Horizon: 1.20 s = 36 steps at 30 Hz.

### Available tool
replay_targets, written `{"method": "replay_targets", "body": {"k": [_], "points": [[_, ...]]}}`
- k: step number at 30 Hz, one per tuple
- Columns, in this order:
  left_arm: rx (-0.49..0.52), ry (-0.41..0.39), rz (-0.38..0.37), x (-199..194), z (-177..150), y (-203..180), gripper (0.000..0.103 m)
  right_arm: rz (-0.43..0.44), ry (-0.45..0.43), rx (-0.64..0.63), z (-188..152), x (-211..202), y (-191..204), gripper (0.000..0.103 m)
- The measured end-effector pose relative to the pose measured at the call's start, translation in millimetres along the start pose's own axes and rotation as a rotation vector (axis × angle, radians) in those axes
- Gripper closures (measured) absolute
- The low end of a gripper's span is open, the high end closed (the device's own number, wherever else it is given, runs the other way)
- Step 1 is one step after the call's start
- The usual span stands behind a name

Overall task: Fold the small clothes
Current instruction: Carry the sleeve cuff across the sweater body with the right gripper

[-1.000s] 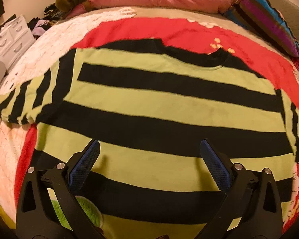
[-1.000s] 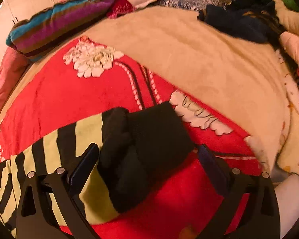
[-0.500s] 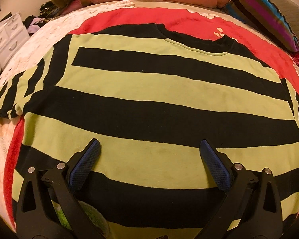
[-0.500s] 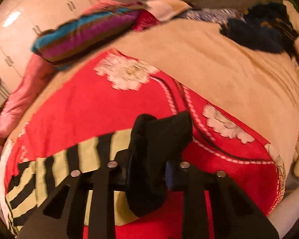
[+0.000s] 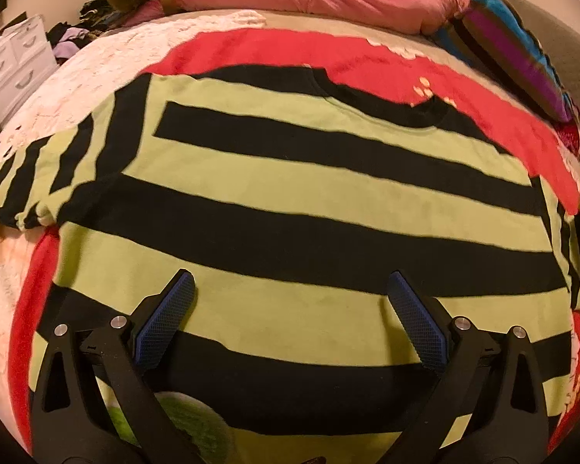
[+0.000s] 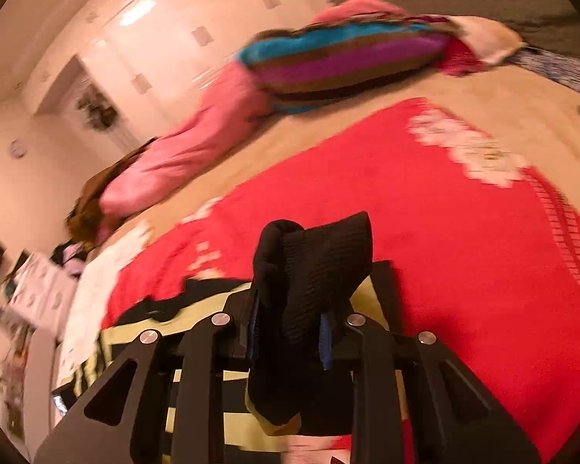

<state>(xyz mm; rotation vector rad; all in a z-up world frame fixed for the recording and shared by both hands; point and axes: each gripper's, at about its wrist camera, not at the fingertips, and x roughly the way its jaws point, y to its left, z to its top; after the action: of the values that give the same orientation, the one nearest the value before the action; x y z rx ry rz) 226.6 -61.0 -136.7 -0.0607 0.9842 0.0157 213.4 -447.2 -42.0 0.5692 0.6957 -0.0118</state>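
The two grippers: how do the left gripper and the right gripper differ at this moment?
The left gripper stands open, with nothing between its blue pads; the right gripper is shut on the sweater's black cuff. The left gripper hangs above the flat striped sweater body; the right gripper holds the cuff lifted off the red blanket. Both share black fingers.

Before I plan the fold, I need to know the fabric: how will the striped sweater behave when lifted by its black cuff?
Likely floppy: the black cuff bunches and droops in the shut right gripper. The striped sweater lies limp and flat on the red blanket, so it should trail rather than lift whole. Its thick knit probably grips well.
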Motion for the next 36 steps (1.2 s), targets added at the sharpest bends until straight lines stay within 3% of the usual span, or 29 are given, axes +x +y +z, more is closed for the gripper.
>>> {"method": "replay_targets", "body": {"k": [11,21,26,29,31,36], "points": [[-0.121,-0.115,0.06,-21,20,45,0.009,0.177,0.126,-0.074,-27,54,123,0.081],[-0.267,-0.139,0.057,-26,25,86,0.009,0.215,0.268,-0.113,-71,101,169,0.077],[-0.259,-0.137,0.043,-24,24,84,0.009,0.275,0.295,-0.096,-78,108,174,0.042],[-0.257,-0.148,0.034,-27,24,84,0.009,0.312,0.278,-0.098,-77,101,177,0.03],[-0.262,-0.147,0.026,-27,24,84,0.009,0.317,0.265,-0.089,-74,97,174,0.025],[-0.255,-0.149,-0.017,-28,25,79,0.009,0.255,0.234,-0.056,-67,84,150,0.025]]}}
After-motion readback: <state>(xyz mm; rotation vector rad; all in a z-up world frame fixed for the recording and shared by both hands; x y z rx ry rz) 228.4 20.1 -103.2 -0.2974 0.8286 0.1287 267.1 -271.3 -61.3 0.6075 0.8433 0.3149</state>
